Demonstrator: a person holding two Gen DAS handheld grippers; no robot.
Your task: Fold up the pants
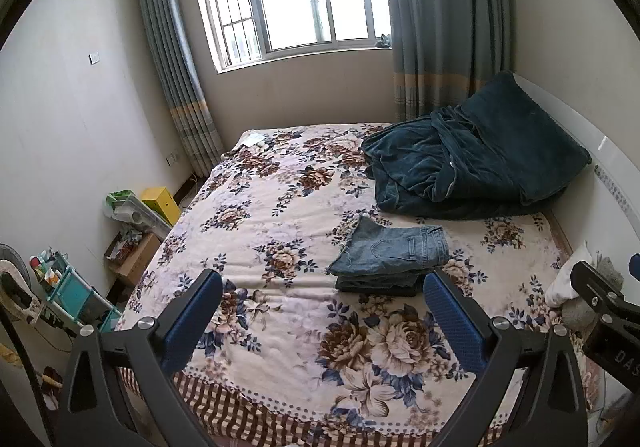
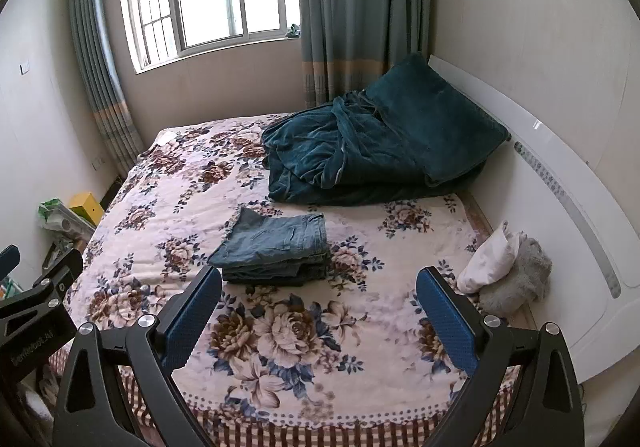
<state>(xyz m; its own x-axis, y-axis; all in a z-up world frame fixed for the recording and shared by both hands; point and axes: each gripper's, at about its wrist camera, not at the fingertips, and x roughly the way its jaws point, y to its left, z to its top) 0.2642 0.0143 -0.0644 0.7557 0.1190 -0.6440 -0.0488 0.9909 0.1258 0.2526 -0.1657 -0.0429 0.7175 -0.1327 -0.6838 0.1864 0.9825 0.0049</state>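
A pair of blue denim pants [image 1: 390, 253] lies folded in a compact stack on the floral bedspread [image 1: 280, 207]. It also shows in the right wrist view [image 2: 276, 247]. My left gripper [image 1: 322, 299] is open and empty, held above the bed just short of the stack. My right gripper [image 2: 318, 295] is open and empty, also short of the stack and slightly to its right. Part of the right gripper's body [image 1: 608, 311] shows at the right edge of the left wrist view.
A dark teal blanket and pillow [image 1: 480, 159] are heaped at the head of the bed. A white and grey cushion [image 2: 504, 271] lies by the white headboard [image 2: 560, 187]. Boxes and a teal rack [image 1: 80, 287] stand on the floor at the left.
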